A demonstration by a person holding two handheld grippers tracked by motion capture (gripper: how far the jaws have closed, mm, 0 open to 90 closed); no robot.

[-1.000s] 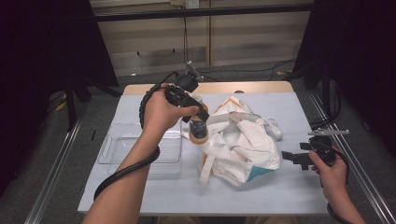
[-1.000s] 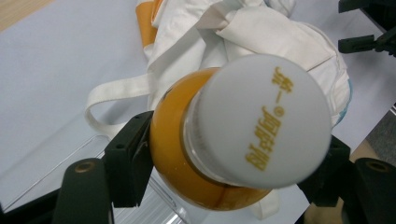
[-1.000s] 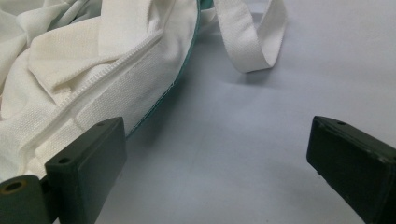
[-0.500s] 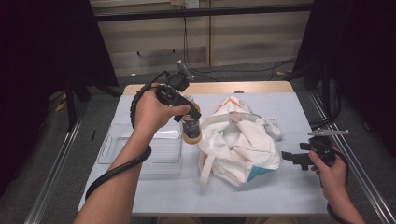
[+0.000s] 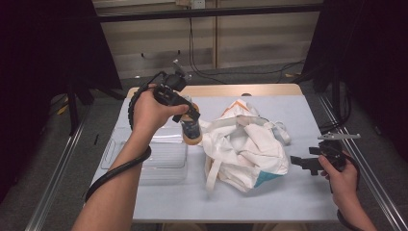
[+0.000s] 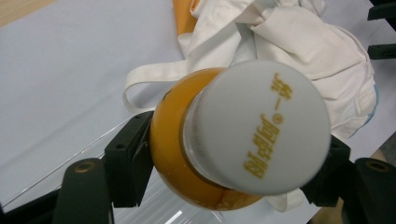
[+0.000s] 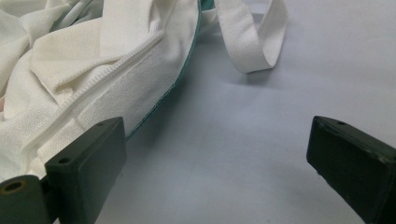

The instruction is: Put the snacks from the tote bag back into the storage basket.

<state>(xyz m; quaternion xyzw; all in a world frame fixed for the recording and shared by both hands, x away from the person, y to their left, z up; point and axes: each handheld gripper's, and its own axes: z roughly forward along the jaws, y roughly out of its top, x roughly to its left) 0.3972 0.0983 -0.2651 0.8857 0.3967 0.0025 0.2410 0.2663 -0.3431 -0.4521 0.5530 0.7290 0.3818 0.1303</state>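
We see the left hand-held gripper (image 5: 191, 126) clamped on the orange bottle (image 5: 190, 130) at frame centre, above the clear tray (image 5: 159, 161); the right hand-held gripper (image 5: 299, 163) stands apart.

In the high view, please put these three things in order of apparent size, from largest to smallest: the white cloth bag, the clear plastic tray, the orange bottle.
1. white cloth bag and clear plastic tray: they look alike in size, and an arm covers part of the tray, so I do not rank them.
2. orange bottle: clearly the smallest.

Black two-jaw grippers (image 5: 191, 115) w/ ribbed black cables, bare forearms.
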